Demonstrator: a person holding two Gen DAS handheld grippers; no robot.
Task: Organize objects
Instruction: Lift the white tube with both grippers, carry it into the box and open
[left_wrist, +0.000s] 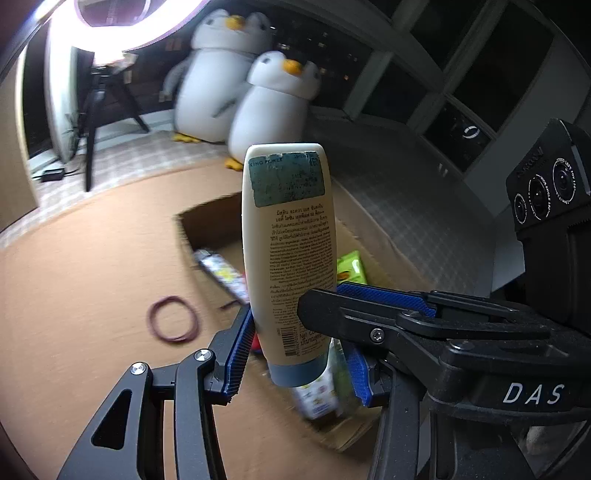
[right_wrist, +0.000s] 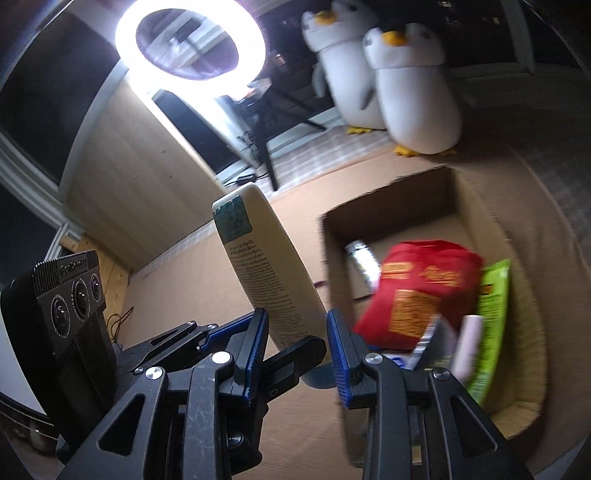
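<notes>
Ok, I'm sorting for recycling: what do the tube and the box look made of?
Tube: probably plastic, smooth cream with a soft sheen; text is printed straight on it, and its teal sticker is scuffed, likely paper or film.
Box: seemingly cardboard, matte brown with thin, flat walls; corrugation cannot be made out.

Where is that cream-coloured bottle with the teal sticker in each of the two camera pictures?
Left wrist view: the bottle stands in the middle, cap down, clamped between the left gripper's blue pads.
Right wrist view: the same bottle leans left of centre, beside the cardboard box.
Shared landmark: the two plush penguins at the back.
</notes>
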